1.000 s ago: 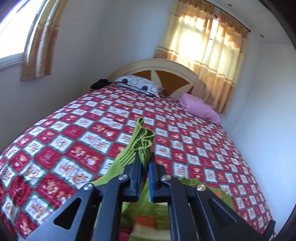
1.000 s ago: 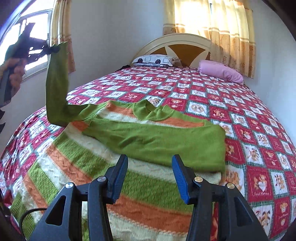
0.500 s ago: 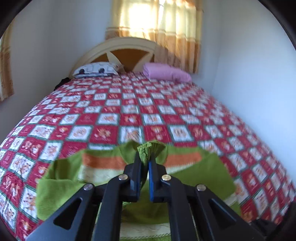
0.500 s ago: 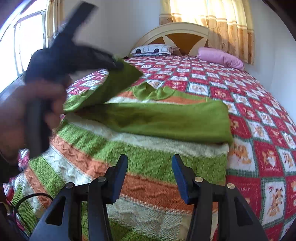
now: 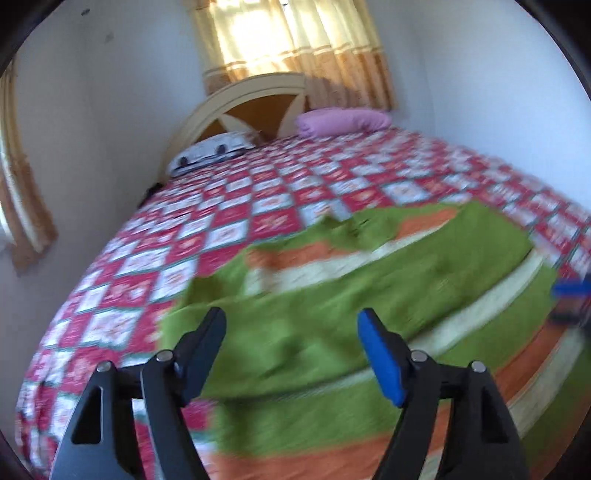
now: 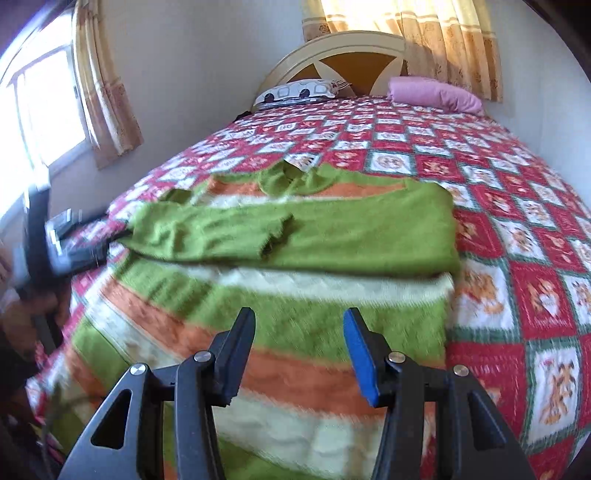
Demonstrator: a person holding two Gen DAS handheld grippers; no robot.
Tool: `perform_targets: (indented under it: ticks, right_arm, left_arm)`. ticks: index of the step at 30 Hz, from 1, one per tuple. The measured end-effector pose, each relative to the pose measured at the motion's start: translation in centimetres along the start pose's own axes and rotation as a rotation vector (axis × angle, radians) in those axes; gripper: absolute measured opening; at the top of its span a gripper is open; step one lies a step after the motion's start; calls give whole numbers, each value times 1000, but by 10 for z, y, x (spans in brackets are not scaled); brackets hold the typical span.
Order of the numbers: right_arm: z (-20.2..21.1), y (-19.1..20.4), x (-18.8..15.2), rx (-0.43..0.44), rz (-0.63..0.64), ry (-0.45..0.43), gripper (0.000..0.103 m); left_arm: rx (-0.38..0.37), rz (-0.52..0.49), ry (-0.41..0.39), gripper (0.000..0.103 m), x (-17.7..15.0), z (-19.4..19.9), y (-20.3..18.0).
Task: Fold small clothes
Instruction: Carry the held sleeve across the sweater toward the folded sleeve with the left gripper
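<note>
A striped sweater (image 6: 295,236) in green, orange and cream lies flat on the near part of a bed covered by a red-and-white patterned quilt (image 6: 517,206). Both green sleeves are folded across its chest. Two pillows, one patterned (image 6: 299,90) and one pink (image 6: 436,94), rest against the headboard (image 6: 343,55). Curtains (image 6: 424,33) hang behind the headboard, and a window (image 6: 40,110) is on the left wall.

The left gripper (image 5: 291,332) points down over the sweater's left edge; its jaws are opening, with nothing between them. The right gripper (image 6: 299,328) hovers above the sweater's lower stripes, jaws apart and empty. Both views are motion-blurred.
</note>
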State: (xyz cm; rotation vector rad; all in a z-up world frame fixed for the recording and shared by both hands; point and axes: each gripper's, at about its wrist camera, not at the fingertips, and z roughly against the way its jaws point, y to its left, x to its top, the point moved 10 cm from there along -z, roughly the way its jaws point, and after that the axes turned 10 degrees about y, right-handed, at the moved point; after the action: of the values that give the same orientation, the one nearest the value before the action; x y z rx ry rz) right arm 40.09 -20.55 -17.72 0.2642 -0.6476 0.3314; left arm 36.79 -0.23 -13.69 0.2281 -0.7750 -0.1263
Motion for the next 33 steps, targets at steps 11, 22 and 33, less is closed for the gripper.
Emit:
perform_targets:
  ticks: [11,22,33]
  right_arm:
    - [-102,26,78,-24,-46,209,51]
    - [-51,79,125,-80,155,45,6]
    - [86,137,213,-39,235,-313,6]
  left_arm:
    - [71,176,214,78,-70,-55,77]
    - [-7,214,199,85,-69,-53,81]
    - [27,217,150,97,-38,-54,68]
